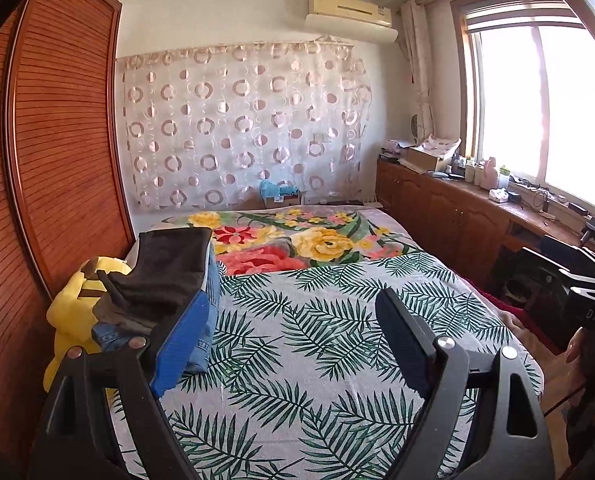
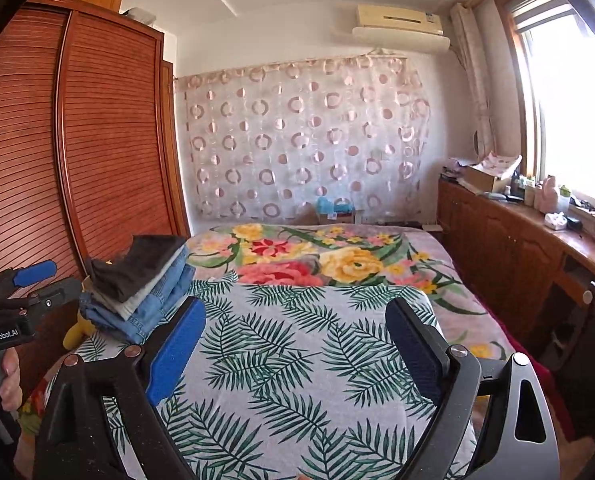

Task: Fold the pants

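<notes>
Between both sets of jaws lies only the bed (image 1: 337, 360) with its leaf-print cover; the left gripper (image 1: 285, 340) and the right gripper (image 2: 297, 344) stand wide apart and hold nothing. To the left of the jaws sits a stack of folded pants (image 2: 141, 284), dark pair on top, denim beneath, near the bed's edge by the wardrobe (image 2: 97, 140). The stack leans a little: a careless sweep of the left jaws could topple it or push it off the edge.

Home bedroom, bed (image 1: 337, 320), louvred wardrobe (image 1: 57, 140), curtained window (image 1: 537, 100)
</notes>
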`<action>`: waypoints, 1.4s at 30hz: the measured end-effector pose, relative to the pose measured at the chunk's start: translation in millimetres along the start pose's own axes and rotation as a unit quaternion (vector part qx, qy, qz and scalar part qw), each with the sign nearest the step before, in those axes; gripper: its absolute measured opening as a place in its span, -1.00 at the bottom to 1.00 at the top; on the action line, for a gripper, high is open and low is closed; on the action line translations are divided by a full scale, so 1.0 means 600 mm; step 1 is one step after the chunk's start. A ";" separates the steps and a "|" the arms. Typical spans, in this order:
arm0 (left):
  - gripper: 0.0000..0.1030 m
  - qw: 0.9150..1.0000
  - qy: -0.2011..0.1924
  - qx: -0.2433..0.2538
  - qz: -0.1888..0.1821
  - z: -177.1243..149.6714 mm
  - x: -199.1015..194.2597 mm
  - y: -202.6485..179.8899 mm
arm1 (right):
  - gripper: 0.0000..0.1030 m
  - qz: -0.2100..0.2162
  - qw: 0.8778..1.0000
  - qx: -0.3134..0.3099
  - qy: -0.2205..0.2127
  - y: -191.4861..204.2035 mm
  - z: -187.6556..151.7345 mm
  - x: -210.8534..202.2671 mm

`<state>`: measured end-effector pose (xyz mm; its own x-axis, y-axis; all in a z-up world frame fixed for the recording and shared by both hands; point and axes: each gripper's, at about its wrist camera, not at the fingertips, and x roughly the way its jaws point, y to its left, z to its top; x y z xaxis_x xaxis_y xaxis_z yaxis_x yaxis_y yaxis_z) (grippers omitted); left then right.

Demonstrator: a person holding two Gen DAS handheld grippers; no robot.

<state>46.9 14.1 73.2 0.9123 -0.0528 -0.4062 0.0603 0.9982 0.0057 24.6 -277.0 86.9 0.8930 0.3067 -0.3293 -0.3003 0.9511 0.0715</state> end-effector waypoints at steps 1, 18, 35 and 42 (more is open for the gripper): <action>0.67 1.000 0.000 0.000 0.000 0.001 -0.001 -0.001 | 0.79 0.000 1.000 0.000 -0.002 -0.005 -0.004 -0.001; 0.67 1.000 -0.001 -0.002 -0.001 0.001 -0.003 0.002 | 0.81 0.004 1.000 0.002 -0.003 -0.027 -0.015 -0.004; 0.67 1.000 -0.001 -0.002 -0.001 0.000 -0.002 0.003 | 0.81 0.006 1.000 0.000 -0.002 -0.032 -0.014 -0.003; 0.67 1.000 -0.002 -0.002 -0.002 0.000 -0.002 0.004 | 0.82 0.006 1.000 -0.001 -0.001 -0.033 -0.015 -0.003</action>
<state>45.8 16.5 73.6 0.9138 -0.0562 -0.4023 0.0616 0.9981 0.0006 25.7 -296.8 77.5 0.8898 0.3186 -0.3266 -0.3122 0.9472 0.0734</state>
